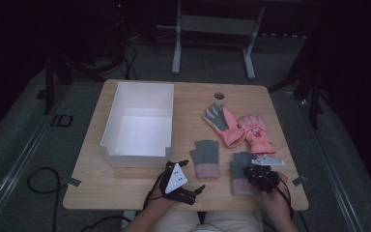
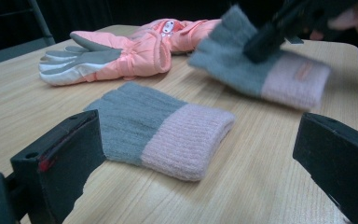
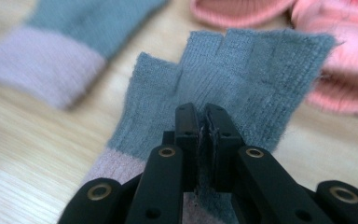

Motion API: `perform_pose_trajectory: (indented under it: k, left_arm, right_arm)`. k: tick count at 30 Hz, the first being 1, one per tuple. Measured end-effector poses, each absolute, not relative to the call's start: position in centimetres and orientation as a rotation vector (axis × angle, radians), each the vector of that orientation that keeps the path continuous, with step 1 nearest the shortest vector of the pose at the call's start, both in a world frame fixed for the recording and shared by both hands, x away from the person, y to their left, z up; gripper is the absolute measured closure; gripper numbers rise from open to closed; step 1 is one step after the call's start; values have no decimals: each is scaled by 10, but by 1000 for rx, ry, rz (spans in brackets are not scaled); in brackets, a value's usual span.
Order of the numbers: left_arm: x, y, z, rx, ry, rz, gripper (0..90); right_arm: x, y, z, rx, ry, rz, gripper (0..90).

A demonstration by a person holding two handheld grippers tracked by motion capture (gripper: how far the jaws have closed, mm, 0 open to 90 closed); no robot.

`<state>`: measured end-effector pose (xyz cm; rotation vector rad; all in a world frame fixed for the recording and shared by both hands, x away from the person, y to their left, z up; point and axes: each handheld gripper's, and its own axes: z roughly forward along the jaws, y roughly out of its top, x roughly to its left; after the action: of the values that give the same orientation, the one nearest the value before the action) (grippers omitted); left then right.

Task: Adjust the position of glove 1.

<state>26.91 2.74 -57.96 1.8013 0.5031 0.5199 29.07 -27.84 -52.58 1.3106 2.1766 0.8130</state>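
the surface (image 1: pixel 125 186) carries a white bin (image 1: pixel 138 123) at left, a pink glove pair (image 1: pixel 239 126) at right, and two grey mitts with pink cuffs at the near edge. the step in hand looks like the pickup: the right hand-held gripper (image 3: pixel 204 122) is clenched on the right mitt (image 3: pixel 242 79), pinching its knit, near the right front edge. next it likely calls for a lift and a carry over to the bin. the left hand-held gripper (image 1: pixel 199 188) hangs released, nothing between its jaws, facing the left mitt (image 2: pixel 163 128). the high view gives the bin and layout; the right gripper view gives the pinch itself; the left gripper view shows the mitt's fingers tilted up off the wood.
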Motion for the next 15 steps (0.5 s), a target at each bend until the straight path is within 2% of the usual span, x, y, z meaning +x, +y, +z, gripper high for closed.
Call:
perform_pose_trajectory:
  k: [8,15]
  left_arm:
    - [269,27,-580,1805,497,521,13]
    - [269,27,-580,1799,495,521,13]
  right_arm:
    - [302,-265,-493,1292,2120,917,847]
    - [311,-235,-474,1238,2109,982,846]
